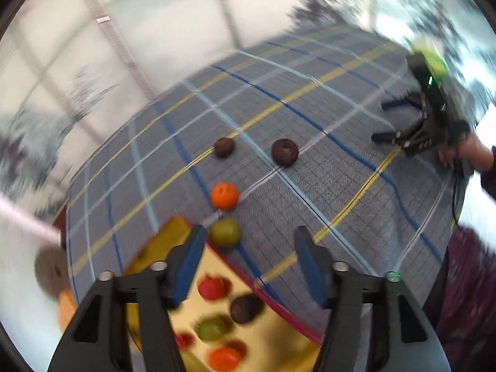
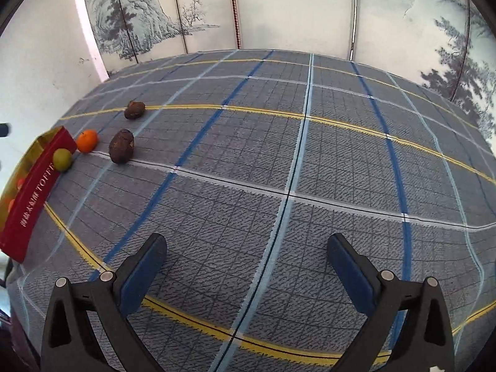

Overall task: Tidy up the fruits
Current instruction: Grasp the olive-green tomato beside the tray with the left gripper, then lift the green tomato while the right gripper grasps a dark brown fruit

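A gold-lined red box holds several fruits: a red one, a dark one, a green one. My left gripper hovers open over the box's far edge, with nothing between its blue pads. Just outside the box lies a green fruit, close to the left fingertip. Beyond it sit an orange and two dark brown fruits. My right gripper stands wide open over bare cloth, far right of the fruits; the left wrist view also shows this right gripper.
The plaid grey, blue and yellow tablecloth covers the whole table. A painted folding screen stands behind the far edge. The red box sits at the table's left end. A person's dark red sleeve is at the right.
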The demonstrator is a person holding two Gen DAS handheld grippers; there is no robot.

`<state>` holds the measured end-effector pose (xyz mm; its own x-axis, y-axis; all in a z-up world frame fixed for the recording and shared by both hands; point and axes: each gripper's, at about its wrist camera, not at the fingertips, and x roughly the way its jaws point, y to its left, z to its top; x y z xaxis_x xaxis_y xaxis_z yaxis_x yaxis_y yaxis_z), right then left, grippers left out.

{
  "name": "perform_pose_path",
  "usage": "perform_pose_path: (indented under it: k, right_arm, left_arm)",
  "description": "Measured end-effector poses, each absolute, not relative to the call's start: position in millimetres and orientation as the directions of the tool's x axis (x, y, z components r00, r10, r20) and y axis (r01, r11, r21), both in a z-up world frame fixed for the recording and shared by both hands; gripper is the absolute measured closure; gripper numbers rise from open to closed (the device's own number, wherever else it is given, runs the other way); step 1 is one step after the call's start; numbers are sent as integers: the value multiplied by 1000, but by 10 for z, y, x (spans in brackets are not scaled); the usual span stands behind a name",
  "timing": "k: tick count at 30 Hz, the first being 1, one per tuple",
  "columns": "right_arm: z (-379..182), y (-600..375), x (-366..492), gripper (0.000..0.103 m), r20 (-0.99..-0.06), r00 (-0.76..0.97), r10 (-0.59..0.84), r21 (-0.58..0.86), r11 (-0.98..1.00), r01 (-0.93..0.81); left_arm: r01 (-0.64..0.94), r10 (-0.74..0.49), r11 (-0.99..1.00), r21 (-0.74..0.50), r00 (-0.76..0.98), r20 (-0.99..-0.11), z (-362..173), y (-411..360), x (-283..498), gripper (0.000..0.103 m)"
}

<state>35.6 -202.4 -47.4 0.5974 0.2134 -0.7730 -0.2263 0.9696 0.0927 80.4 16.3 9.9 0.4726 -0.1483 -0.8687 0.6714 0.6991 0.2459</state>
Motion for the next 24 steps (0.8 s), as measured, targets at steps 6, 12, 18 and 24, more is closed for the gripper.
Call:
perform_pose_path:
  k: [6,12,18,24]
  right_arm:
    - [-490,-2125,348,0,-761,586,279,180,958,-222]
    - [-477,-2123,347,0,-746,583,322,217,945,-244]
    - [-479,-2135,351,0,-739,578,346,238,937,-257]
    - [-488,-2133,372,0,-743,576,341,237,939,-251]
  left_arm:
    - [829,-44,518,213,274,-961,-272,-50,1290,47]
    - [880,127,397,261,229,-965,-755,-84,1433,47]
    - [898,174,384,217,160,-972,-1024,15,1536,61]
    - [850,122,495,182,139,-983,-930,60,1506,68]
